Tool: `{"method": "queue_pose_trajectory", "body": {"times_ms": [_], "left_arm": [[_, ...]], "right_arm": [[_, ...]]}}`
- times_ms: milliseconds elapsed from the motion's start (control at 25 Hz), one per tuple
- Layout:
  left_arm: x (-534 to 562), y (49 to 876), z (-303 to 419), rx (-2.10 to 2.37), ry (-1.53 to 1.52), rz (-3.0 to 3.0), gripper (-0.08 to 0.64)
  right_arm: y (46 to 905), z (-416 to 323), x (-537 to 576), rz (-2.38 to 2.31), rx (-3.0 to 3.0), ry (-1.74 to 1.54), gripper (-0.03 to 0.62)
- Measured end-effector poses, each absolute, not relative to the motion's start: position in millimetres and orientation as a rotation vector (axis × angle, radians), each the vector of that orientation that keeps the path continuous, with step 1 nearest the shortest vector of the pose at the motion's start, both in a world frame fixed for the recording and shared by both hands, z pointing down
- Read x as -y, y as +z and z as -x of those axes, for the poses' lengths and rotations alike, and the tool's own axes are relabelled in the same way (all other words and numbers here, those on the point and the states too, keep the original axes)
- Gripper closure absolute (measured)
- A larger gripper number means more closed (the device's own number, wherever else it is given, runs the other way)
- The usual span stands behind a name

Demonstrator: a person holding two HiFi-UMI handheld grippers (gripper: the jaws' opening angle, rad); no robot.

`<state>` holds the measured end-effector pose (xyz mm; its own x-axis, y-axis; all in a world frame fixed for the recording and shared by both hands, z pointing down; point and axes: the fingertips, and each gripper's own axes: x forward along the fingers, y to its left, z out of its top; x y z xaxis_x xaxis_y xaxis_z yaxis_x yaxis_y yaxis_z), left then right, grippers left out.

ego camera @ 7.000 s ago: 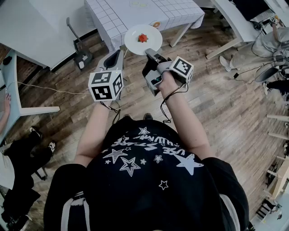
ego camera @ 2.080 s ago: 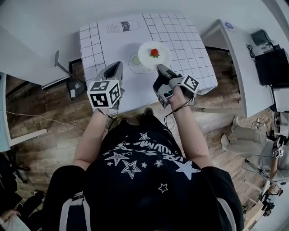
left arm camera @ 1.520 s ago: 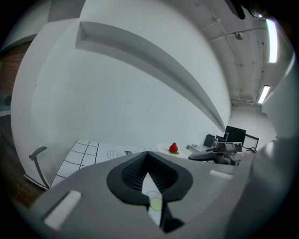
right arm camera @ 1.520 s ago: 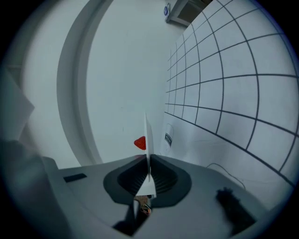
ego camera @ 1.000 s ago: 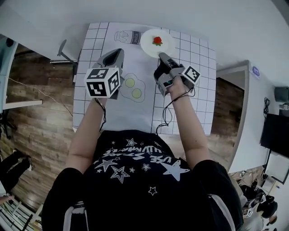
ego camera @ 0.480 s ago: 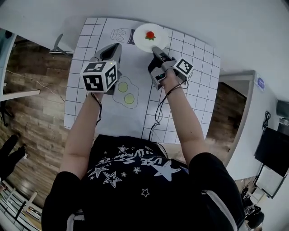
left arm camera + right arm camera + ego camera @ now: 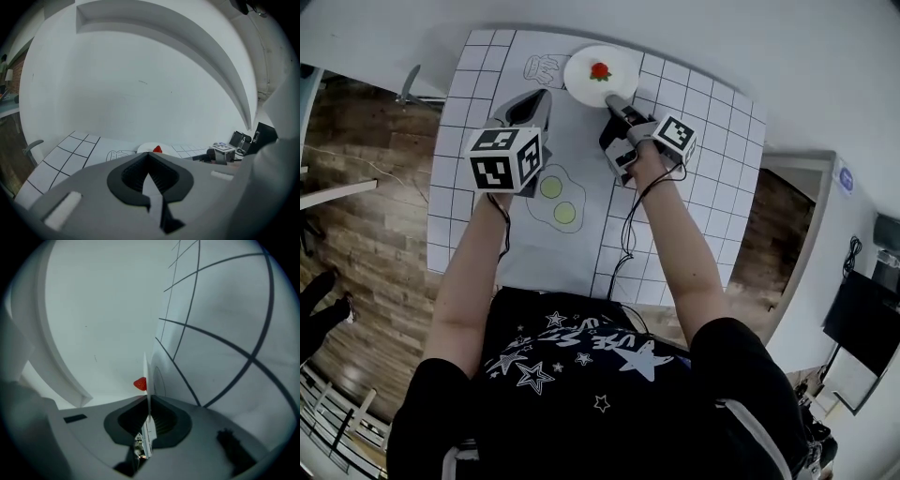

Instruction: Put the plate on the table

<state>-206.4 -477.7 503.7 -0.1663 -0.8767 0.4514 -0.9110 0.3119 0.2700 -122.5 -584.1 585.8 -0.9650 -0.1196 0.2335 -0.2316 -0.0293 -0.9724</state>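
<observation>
**A:** What has changed just now?

**B:** A few seconds back the plate [image 7: 581, 77] was carried over the wooden floor [image 7: 366, 197], short of the table [image 7: 703, 141]; now it sits at the top centre of the head view, over the far end of the table's checked cloth [image 7: 478, 75]; in the last second both grippers have sunk toward the surface.

**A:** So is the job close to done?

**B:** Probably; the carrying looks finished and only the setting down and letting go seem left; I cannot tell whether the plate's underside already touches the cloth.

**A:** Who is holding it?

**B:** The right gripper [image 7: 612, 99], just below the plate in the head view, is clenched on the near rim; its own view shows the rim as a thin white edge pinched between the jaws; the left gripper [image 7: 532, 105], to the left and lower, has its jaws pressed together with nothing in them.

**A:** What does the plate look like?

**B:** Round, white, thin and shallow; one small red piece of food [image 7: 600, 70] lies near its middle; a milk-bottle drawing [image 7: 541, 67] lies just left of it, and a fried-egg drawing [image 7: 555, 199] well below.
</observation>
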Motion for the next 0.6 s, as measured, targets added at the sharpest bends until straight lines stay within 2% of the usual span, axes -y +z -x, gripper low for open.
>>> {"method": "queue_pose_trajectory", "body": {"times_ms": [600], "left_arm": [[470.3, 508.0, 205.3, 2.026, 0.085, -1.589, 0.555]], "right_arm": [[590.4, 124.4, 595.7, -0.561, 2.020, 2.280, 0.560]]}}
